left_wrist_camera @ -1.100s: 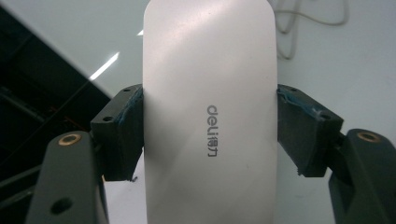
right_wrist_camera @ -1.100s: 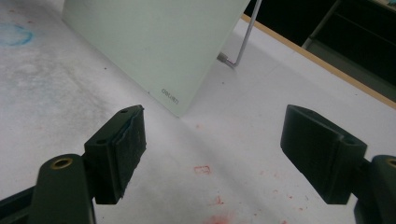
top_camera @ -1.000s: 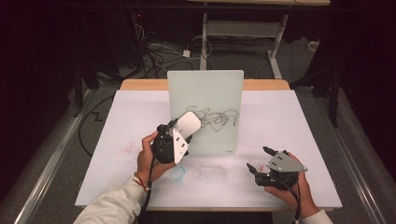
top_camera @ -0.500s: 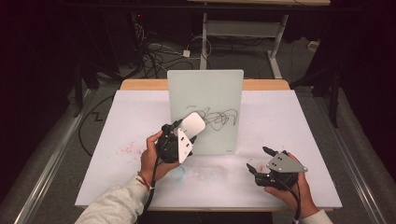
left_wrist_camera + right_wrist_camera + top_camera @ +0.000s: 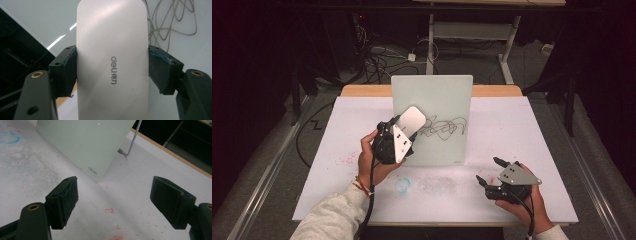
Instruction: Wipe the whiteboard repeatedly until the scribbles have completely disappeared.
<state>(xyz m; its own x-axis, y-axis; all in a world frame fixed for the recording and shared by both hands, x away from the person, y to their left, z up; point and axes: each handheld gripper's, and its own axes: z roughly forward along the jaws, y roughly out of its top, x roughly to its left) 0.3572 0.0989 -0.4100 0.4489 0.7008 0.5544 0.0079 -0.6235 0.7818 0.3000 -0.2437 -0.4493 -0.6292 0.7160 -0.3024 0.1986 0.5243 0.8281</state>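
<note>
A pale glass writing board (image 5: 437, 107) stands upright on its wire leg at the middle of the white table, with a black scribble (image 5: 444, 127) on its face. My left gripper (image 5: 399, 131) is shut on a white eraser (image 5: 412, 120), held against the board's left part beside the scribble. In the left gripper view the eraser (image 5: 111, 60) is clamped between both pads, its "deli" logo facing me, and the scribble (image 5: 170, 22) lies to its upper right. My right gripper (image 5: 489, 170) rests open low at the table's front right, pointing toward the board's lower corner (image 5: 93, 171).
The white table cover (image 5: 522, 130) carries red smudges (image 5: 344, 160) at the left and a blue smear (image 5: 403, 185) in front of the board. Red marks (image 5: 110, 211) lie between my right jaws. Cables and a desk frame (image 5: 472, 35) stand on the floor behind the table.
My left gripper has shifted the eraser slightly up and to the right on the board. The right gripper has stayed where it was.
</note>
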